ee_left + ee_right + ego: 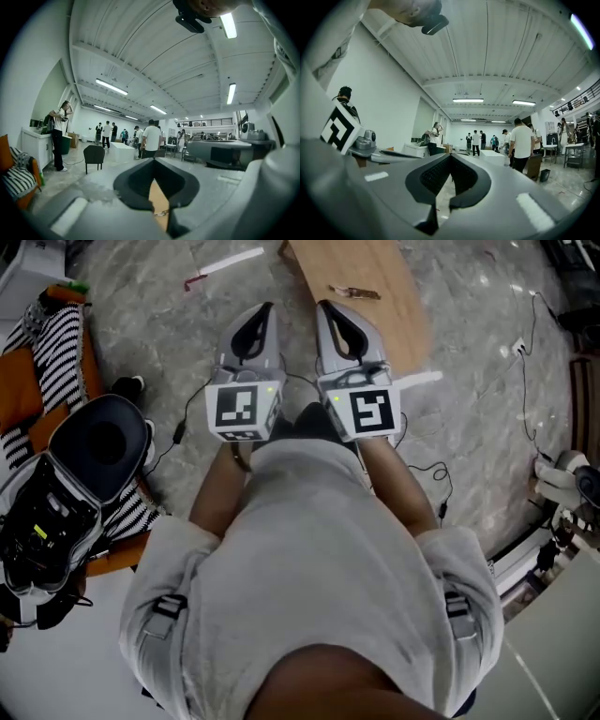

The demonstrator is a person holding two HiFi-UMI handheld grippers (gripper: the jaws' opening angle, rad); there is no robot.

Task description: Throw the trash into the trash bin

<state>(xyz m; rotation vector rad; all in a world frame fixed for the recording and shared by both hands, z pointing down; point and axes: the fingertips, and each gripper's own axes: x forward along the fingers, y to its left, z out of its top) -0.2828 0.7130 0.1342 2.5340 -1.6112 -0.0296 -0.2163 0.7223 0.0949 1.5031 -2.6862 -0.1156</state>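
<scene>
Both grippers are held close to the person's body and point level, side by side. My left gripper [267, 307] [153, 159] is shut with nothing in it. My right gripper [323, 306] [450, 155] is shut too, also empty. Just ahead of them a light wooden board [384, 282] carries a small crumpled scrap of trash [354, 292]. In the left gripper view that scrap [161, 213] shows low in the slit behind the closed jaws. A dark green bin [63, 144] stands far off by a white counter.
At the left is an orange seat with striped cloth [52, 357], and a black padded case [98, 442] lies open beside it. Cables [525, 381] trail over the marble floor at the right. Several people [151, 138] stand around a white table in the hall.
</scene>
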